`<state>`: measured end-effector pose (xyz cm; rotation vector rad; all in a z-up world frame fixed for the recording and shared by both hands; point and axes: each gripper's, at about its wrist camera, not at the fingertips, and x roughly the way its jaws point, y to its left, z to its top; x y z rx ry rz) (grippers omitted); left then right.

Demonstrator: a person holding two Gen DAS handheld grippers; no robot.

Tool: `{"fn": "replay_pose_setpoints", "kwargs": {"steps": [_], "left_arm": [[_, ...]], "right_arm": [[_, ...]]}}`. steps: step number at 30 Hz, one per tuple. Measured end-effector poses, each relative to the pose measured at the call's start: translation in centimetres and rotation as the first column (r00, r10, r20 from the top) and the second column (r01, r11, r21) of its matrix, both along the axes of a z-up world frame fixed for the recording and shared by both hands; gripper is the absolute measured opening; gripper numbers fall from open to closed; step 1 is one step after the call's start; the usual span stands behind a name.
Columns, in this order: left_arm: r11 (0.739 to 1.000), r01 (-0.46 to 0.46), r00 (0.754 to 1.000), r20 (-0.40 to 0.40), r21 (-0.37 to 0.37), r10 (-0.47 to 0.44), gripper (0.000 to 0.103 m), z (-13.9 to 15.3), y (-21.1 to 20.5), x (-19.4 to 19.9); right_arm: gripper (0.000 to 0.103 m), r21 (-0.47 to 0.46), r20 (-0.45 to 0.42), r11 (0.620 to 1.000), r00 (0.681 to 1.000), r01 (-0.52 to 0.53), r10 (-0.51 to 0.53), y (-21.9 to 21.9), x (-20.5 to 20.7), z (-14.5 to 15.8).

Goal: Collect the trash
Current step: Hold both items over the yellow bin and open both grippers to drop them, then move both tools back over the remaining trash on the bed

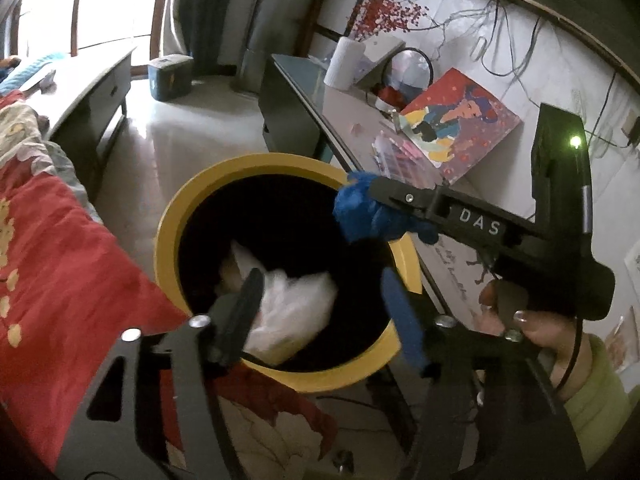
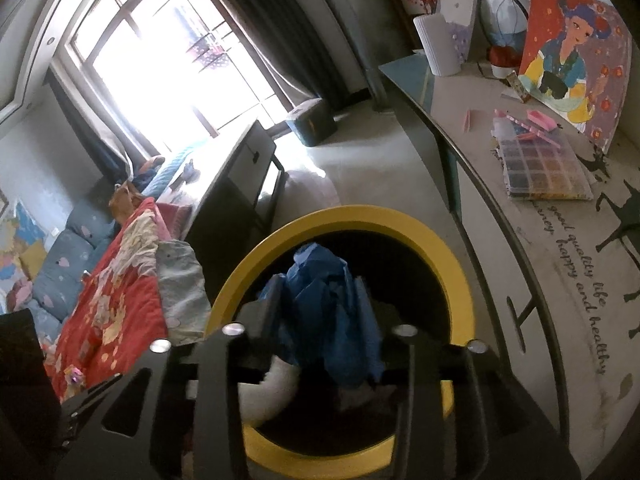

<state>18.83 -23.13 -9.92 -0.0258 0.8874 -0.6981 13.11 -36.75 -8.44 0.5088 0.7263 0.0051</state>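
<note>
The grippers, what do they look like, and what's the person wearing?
Both grippers are flat black metal with silver screws. The left gripper has blue pads. The right gripper has white DAS lettering, a green light and a thin black cable. The hand wears a light green sleeve.

Both wrist fisheyes look steeply down, close above the shared yellow-rimmed bin (image 1: 172, 216) (image 2: 256, 264), tabletop (image 1: 352, 120) (image 2: 520, 240) rightward.

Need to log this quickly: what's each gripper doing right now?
Left gripper: open, empty, over the yellow bin.
Right gripper: blue wad between its fingers; grip unclear.
</note>
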Motion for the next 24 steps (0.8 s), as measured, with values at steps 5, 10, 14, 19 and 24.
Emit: {"fn": "replay_pose_setpoints", "kwargs": {"steps": [5, 10, 14, 19, 24], "left_arm": [[0.999, -0.028, 1.0, 0.013, -0.018, 0.029, 0.077, 0.7, 0.9, -0.4], [0.997, -0.062, 0.998, 0.023, -0.048, 0.063, 0.092, 1.8, 1.9, -0.8], [0.994, -0.098, 0.994, 0.047, -0.05, 0.1, 0.092, 2.8, 2.8, -1.3], [0.99, -0.134, 0.987, 0.08, -0.053, 0.138, 0.092, 4.0, 4.0, -2.1], [0.982, -0.178, 0.977, 0.105, -0.059, 0.184, 0.092, 4.8, 5.7, -2.9]], "right_arm": [[0.051, -0.016, 0.011, 1.0, 1.0, 0.015, -0.015, 0.1, -0.3, 0.4], [0.061, -0.057, 0.026, 0.998, 0.999, 0.023, -0.022, 0.6, -0.6, 1.0], [0.071, -0.105, 0.051, 0.994, 0.998, 0.032, -0.026, 1.2, -1.2, 1.9], [0.077, -0.138, 0.078, 0.99, 0.997, 0.031, -0.02, 2.1, -1.7, 3.0], [0.079, -0.161, 0.092, 0.987, 0.996, 0.017, -0.003, 3.0, -2.0, 3.8]]}}
